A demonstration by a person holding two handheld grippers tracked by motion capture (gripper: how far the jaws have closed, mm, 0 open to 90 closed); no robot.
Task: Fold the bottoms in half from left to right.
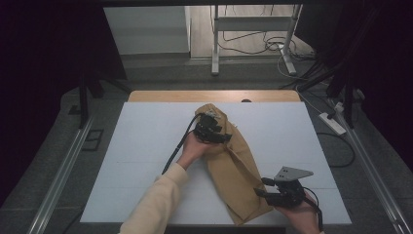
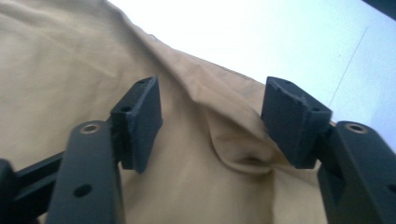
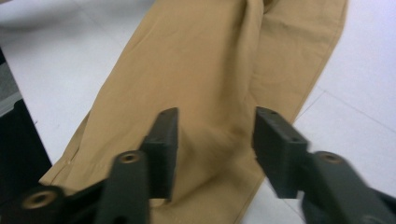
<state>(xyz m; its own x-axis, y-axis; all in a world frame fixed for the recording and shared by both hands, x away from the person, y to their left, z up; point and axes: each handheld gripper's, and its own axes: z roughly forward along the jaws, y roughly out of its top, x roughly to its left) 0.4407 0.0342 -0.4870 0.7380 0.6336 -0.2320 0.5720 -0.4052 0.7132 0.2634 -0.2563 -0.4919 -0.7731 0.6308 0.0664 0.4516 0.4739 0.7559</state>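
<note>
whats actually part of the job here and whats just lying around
In the job:
- tan cloth, lying folded lengthwise on the white table
- left gripper, jaws open over the cloth's far end
- right gripper, jaws open at its near end

Lying about:
- power strip on the floor
- metal stand behind the table
</note>
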